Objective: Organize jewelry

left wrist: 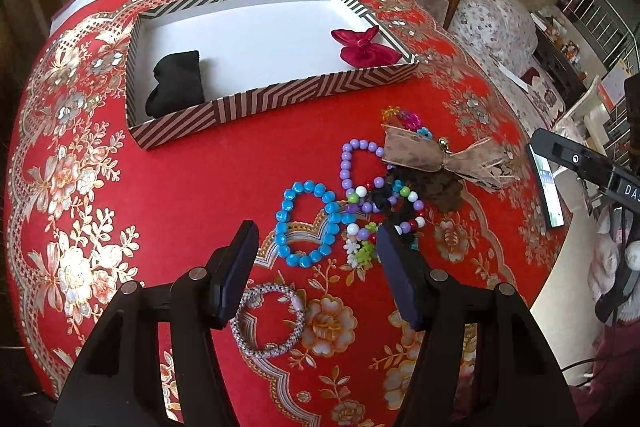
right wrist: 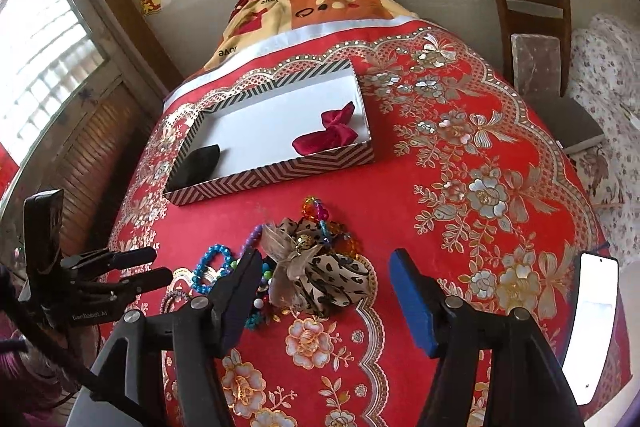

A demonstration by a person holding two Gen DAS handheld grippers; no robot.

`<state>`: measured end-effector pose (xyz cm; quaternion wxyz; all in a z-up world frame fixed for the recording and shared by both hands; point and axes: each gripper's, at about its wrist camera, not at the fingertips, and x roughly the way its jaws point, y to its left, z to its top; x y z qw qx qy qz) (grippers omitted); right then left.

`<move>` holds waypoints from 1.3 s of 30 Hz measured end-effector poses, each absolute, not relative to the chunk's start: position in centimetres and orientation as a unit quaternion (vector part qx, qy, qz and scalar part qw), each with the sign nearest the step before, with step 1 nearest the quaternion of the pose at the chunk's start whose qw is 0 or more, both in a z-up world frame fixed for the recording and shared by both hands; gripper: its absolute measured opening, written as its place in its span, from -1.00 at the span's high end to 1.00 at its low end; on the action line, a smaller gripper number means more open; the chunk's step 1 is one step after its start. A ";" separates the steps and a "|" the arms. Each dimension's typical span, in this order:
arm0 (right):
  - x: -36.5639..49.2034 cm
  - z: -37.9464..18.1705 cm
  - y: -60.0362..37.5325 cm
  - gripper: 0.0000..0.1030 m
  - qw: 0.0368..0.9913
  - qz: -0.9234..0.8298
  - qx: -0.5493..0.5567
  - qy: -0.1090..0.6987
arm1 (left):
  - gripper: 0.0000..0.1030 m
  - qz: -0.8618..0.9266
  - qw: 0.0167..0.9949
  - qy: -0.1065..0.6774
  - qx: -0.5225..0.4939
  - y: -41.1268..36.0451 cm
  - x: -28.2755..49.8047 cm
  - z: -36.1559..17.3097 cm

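Left gripper, black-armed with dark padded fingers: jaws parted wide and empty, low centre of the left wrist view, poised over the turquoise faceted-bead bracelet, not touching. Right gripper, blue-padded: likewise agape and empty, low centre of its view, just short of the leopard-print fabric bow. Adjacent stock, mid-frame: lilac bead bracelet, multicoloured bead bracelet, silver beaded bangle lower down, all on the red floral tablecloth. Destination, upper frame: chevron-striped shallow box, white inside, holding a crimson satin bow and a black cloth item. Handling note: likely best to straddle one strand of the turquoise loop clear of its tangled neighbours, then close.
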<state>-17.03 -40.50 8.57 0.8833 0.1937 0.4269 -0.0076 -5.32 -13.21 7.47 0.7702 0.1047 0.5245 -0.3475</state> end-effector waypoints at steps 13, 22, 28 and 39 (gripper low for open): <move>-15.3 8.2 -38.7 -0.24 0.874 0.014 0.172 0.454 | -0.19 -0.322 0.773 0.541 0.082 -10.9 -5.1 6.8; -14.2 8.3 -38.9 -0.24 0.870 0.021 0.169 0.462 | -0.19 -0.312 0.770 0.552 0.067 -10.7 -4.5 6.3; -14.5 8.7 -39.7 -0.24 0.871 0.006 0.172 0.460 | -0.19 -0.318 0.767 0.554 0.063 -11.5 -3.9 6.4; -16.5 9.7 -41.4 -0.26 0.880 -0.020 0.203 0.429 | -0.19 -0.337 0.764 0.542 0.092 -13.4 -4.1 7.0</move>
